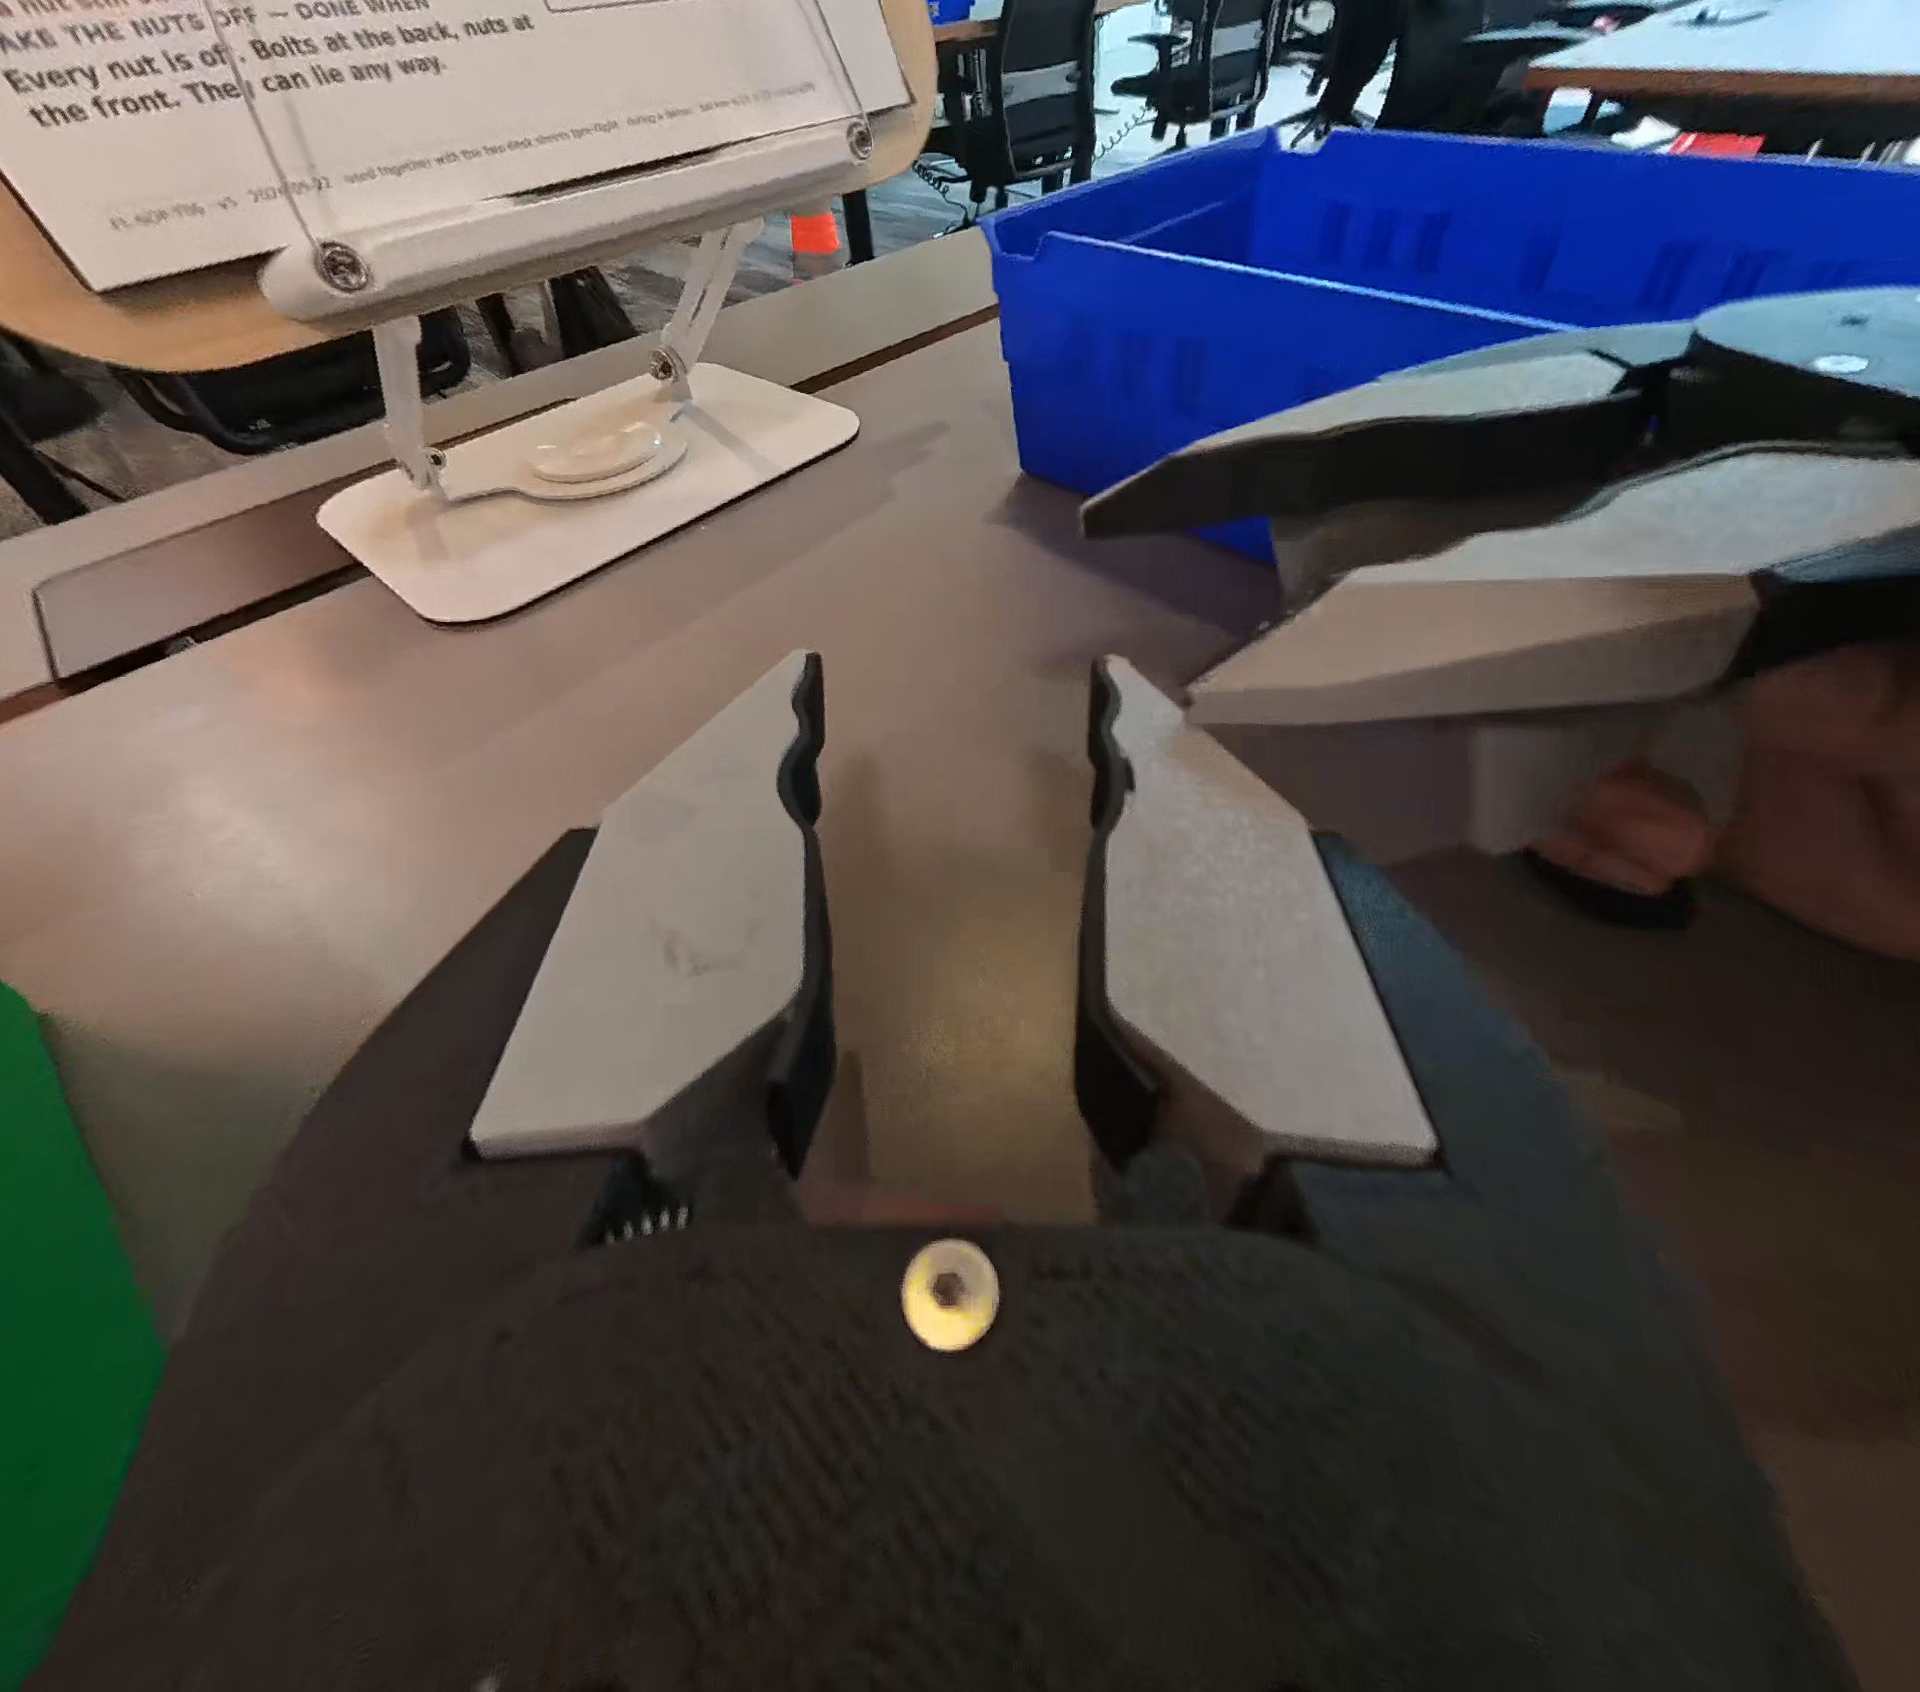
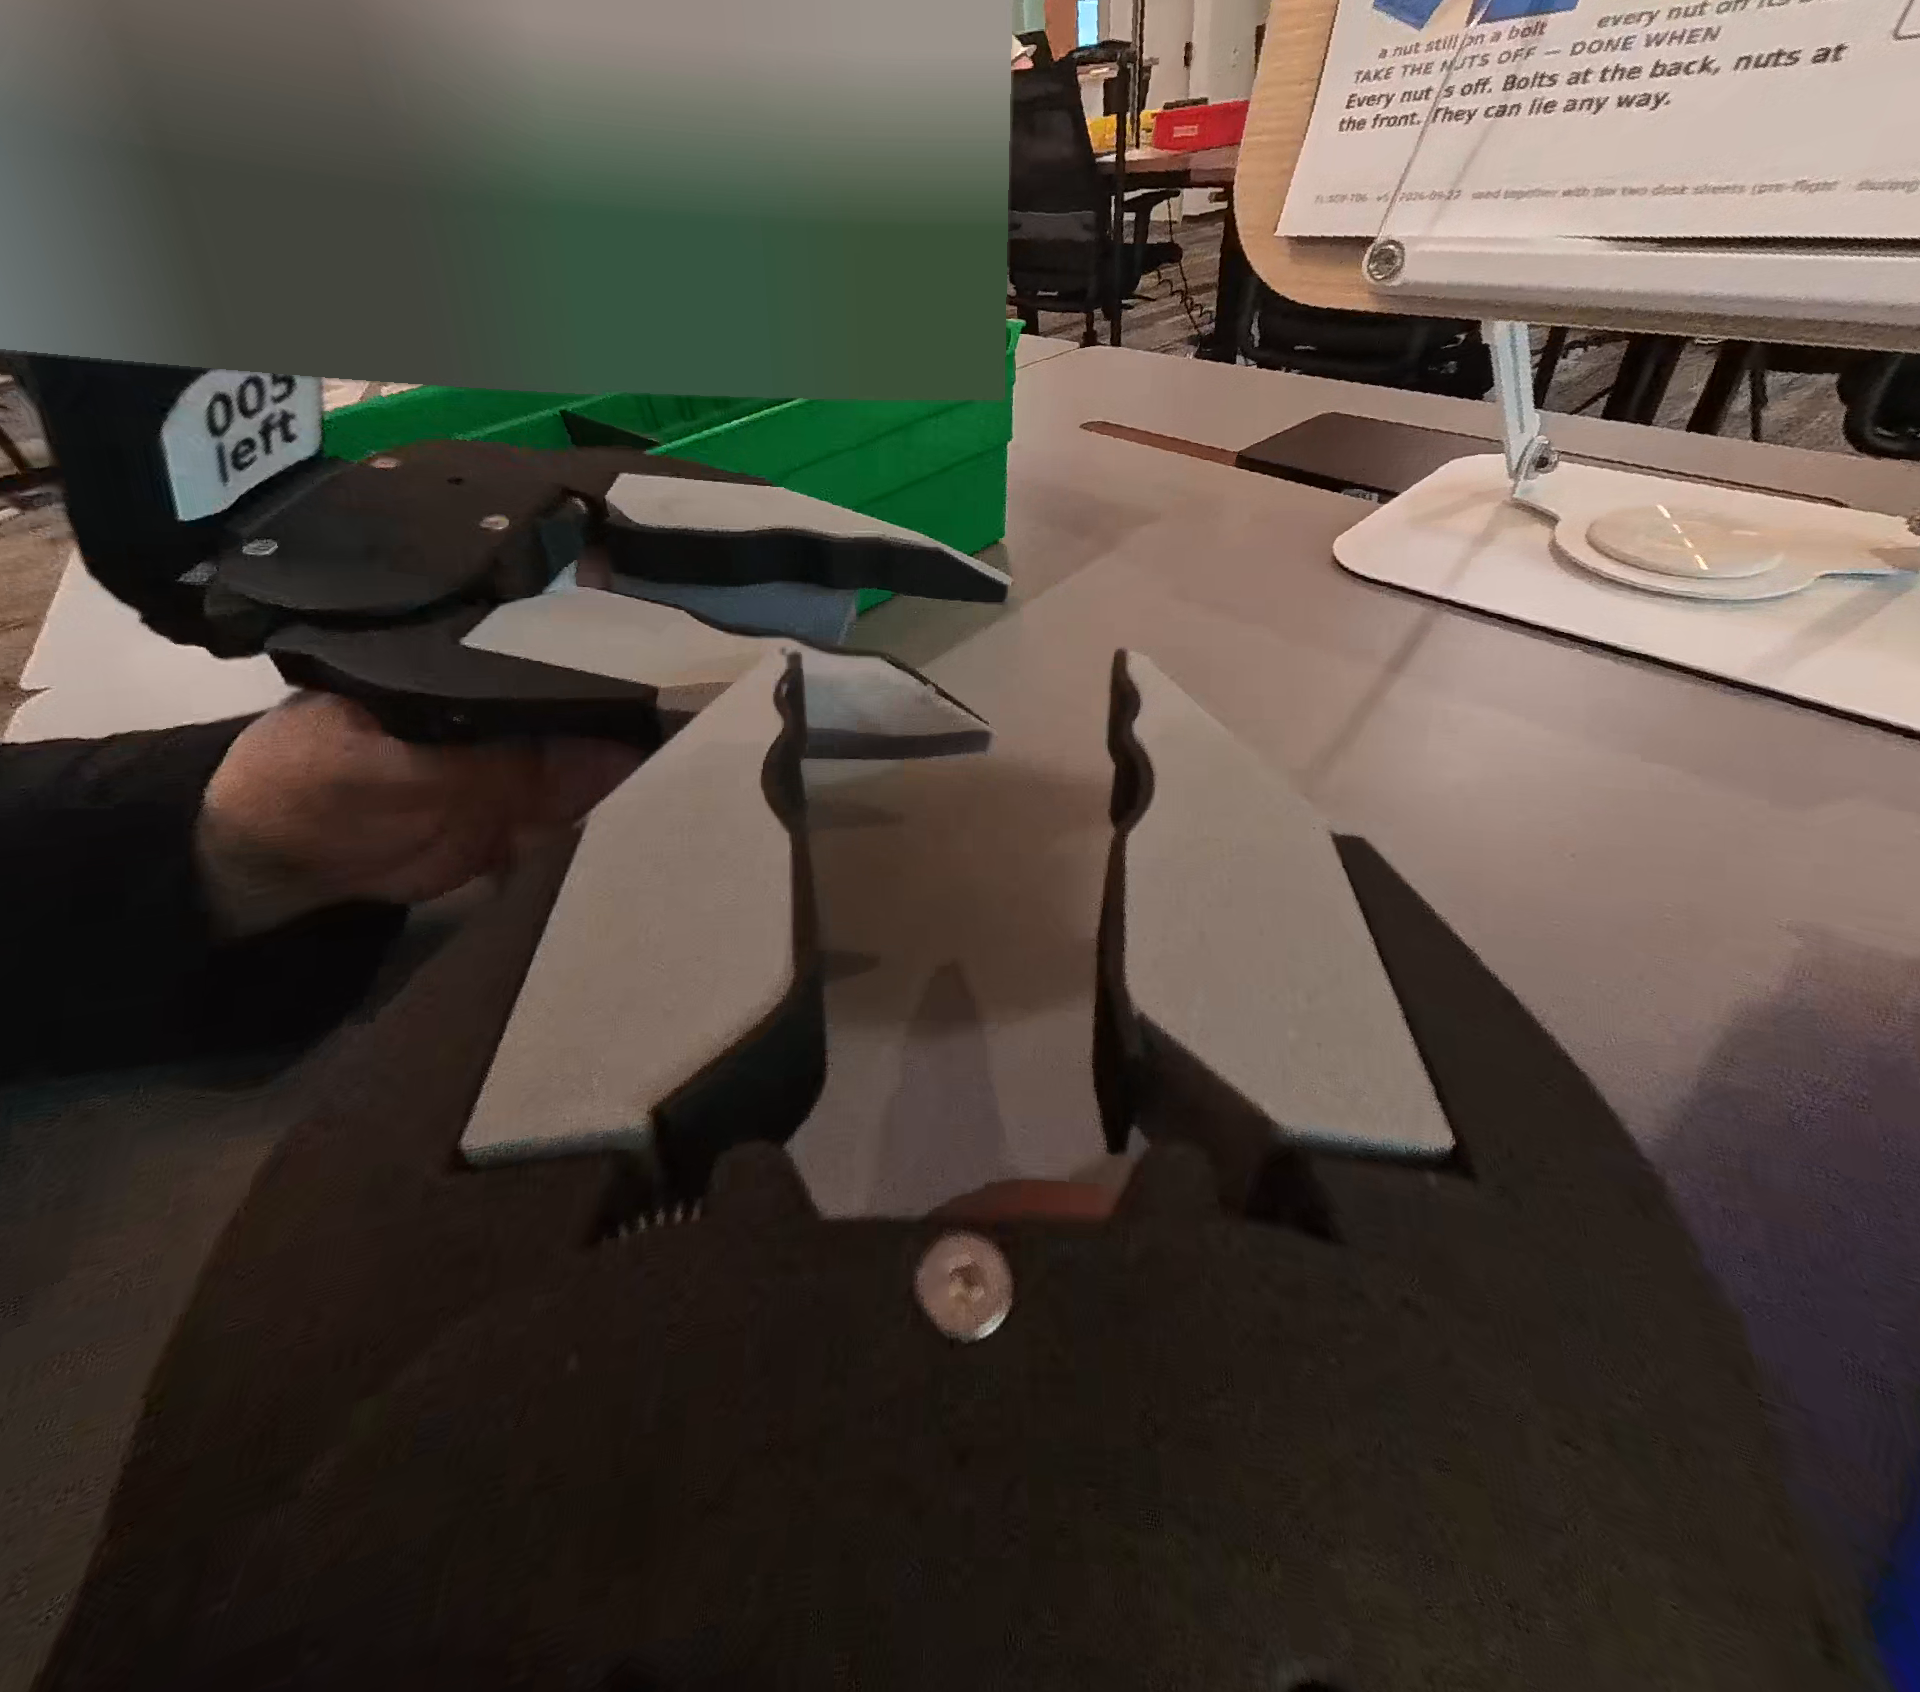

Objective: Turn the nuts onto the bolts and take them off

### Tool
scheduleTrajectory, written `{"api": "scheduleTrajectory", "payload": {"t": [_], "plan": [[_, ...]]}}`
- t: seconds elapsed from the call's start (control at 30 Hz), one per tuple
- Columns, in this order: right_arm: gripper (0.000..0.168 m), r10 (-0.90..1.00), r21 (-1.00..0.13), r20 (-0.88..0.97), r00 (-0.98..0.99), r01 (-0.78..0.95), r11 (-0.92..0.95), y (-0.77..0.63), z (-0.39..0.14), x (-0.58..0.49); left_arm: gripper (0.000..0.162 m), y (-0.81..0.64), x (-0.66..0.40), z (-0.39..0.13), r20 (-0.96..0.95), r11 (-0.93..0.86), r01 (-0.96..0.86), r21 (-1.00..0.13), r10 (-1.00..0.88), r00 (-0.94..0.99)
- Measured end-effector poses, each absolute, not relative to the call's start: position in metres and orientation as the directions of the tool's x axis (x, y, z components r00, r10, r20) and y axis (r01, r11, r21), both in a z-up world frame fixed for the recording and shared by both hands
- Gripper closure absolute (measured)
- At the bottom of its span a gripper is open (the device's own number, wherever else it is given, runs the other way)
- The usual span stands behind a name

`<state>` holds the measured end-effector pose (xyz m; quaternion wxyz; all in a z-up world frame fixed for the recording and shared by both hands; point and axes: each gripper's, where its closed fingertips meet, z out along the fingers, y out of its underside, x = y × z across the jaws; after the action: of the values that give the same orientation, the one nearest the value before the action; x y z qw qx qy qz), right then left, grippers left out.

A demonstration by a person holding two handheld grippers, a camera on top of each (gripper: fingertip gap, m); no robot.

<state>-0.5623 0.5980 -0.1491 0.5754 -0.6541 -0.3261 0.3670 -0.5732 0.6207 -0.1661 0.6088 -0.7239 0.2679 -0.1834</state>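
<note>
No nut or bolt shows in either view. My left gripper [image 1: 956, 686] is open and empty, low over the brown table [image 1: 312, 811]. My right gripper [image 2: 956, 686] is open and empty too, just above the same table. The two point toward each other: the right gripper shows at the right of the left wrist view [image 1: 1143, 603], the left gripper at the left of the right wrist view [image 2: 977, 655], both with jaws apart. A blue bin [image 1: 1143, 354] stands behind the right gripper. A green bin [image 2: 894, 458] stands behind the left gripper. Their insides are hidden.
A white stand [image 1: 582, 489] with an instruction sheet [image 1: 436, 11] sits at the table's back edge; it also shows in the right wrist view [image 2: 1621, 582]. A person's hands hold both grippers. Office chairs [image 1: 1039, 42] and desks lie beyond the table.
</note>
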Motion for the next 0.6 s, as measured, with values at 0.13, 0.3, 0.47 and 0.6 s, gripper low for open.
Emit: {"api": "scheduleTrajectory", "payload": {"t": [0.13, 0.3, 0.47, 0.6], "plan": [[0.112, 0.842, -0.989, -0.143, 0.520, -0.037, -0.145, 0.595, -0.144, -0.559, 0.116, 0.620, -0.576, -0.163, -0.047, -0.111, -0.142, -0.984, -0.601, 0.798], [0.113, 0.850, -0.997, -0.078, 0.521, -0.016, -0.082, 0.587, -0.138, -0.557, 0.114, 0.616, -0.573, -0.173, -0.004, -0.190, -0.152, -0.970, -0.612, 0.791], [0.112, 0.834, -1.000, 0.015, 0.552, -0.012, 0.026, 0.582, -0.124, -0.556, 0.110, 0.612, -0.564, -0.182, -0.025, -0.219, -0.212, -0.952, -0.638, 0.769], [0.106, 0.810, -0.997, 0.029, 0.586, -0.035, 0.062, 0.585, -0.116, -0.550, 0.112, 0.612, -0.567, -0.177, -0.024, -0.194, -0.188, -0.963, -0.630, 0.776]]}}
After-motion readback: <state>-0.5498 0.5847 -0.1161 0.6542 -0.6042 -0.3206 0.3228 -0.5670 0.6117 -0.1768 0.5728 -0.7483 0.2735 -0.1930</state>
